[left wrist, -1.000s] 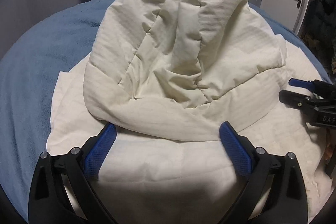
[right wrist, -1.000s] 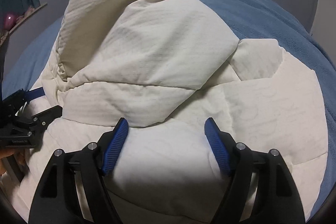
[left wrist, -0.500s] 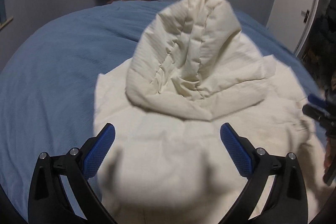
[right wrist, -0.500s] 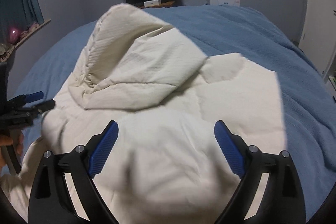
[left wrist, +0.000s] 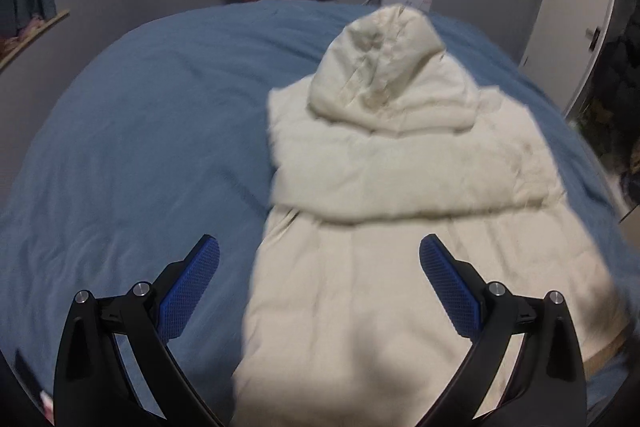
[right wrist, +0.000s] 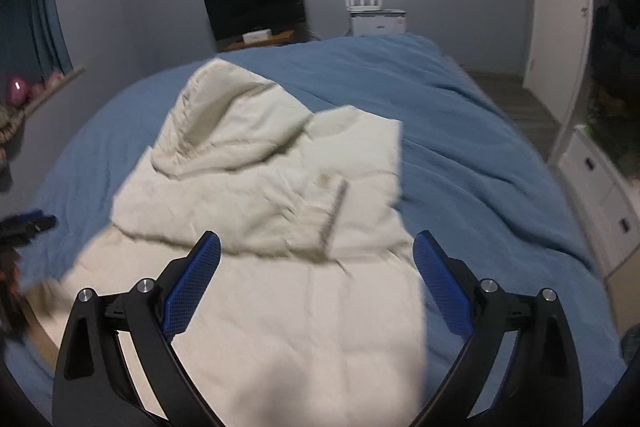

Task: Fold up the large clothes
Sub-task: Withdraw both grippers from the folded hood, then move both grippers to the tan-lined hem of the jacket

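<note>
While both grippers' jaws hang apart, right opening, left empty, jacket lies lengthwise on bed, hood toward far edge.

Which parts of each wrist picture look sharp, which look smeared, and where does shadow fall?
Left wrist view: the left tool is crisp, while the cream hooded jacket and blue bedspread are motion-blurred; a dark shadow covers the jacket's near end. Right wrist view: the right tool is sharp, the jacket's edges smear, the door frame bows, and the corners are black.

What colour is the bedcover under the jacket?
Plain blue bedcover; the jacket is cream. Shows best in the left wrist view.
</note>
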A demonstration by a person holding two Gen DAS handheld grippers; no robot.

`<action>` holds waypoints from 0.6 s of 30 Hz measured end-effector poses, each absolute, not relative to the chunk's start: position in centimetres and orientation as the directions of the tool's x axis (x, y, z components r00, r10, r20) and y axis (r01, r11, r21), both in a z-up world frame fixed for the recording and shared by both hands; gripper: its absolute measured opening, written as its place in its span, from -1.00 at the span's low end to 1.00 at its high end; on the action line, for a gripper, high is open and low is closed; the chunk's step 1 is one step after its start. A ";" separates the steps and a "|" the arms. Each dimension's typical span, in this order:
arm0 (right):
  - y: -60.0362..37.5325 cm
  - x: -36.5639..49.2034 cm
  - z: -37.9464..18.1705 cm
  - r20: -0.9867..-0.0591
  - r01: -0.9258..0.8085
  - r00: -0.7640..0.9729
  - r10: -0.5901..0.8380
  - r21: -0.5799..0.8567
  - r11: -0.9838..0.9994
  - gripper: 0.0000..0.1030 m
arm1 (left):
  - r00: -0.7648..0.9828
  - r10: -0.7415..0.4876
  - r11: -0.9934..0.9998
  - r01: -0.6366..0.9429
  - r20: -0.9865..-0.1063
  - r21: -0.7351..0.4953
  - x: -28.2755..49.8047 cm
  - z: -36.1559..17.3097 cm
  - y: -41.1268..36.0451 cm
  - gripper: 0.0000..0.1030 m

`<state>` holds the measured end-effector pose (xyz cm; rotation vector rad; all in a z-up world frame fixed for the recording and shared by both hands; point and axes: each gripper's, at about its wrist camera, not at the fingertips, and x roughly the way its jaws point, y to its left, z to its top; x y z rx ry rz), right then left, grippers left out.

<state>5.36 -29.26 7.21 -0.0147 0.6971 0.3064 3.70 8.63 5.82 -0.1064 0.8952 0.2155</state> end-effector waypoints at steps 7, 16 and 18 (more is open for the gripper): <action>-33.1 -0.3 4.9 -0.691 -0.260 0.689 0.219 0.046 0.964 0.80 | 0.559 0.155 0.959 -0.284 -0.814 -0.013 -1.2 5.6 9.7 0.87; -35.8 -4.3 4.0 -0.772 -0.245 0.580 0.260 0.139 0.960 0.80 | 0.530 0.157 0.966 -0.259 -0.833 0.017 -4.2 5.8 8.2 0.87; -35.7 -5.1 3.8 -0.781 -0.256 0.564 0.269 0.144 0.956 0.80 | 0.509 0.141 0.968 -0.251 -0.849 0.010 -4.5 5.4 8.2 0.87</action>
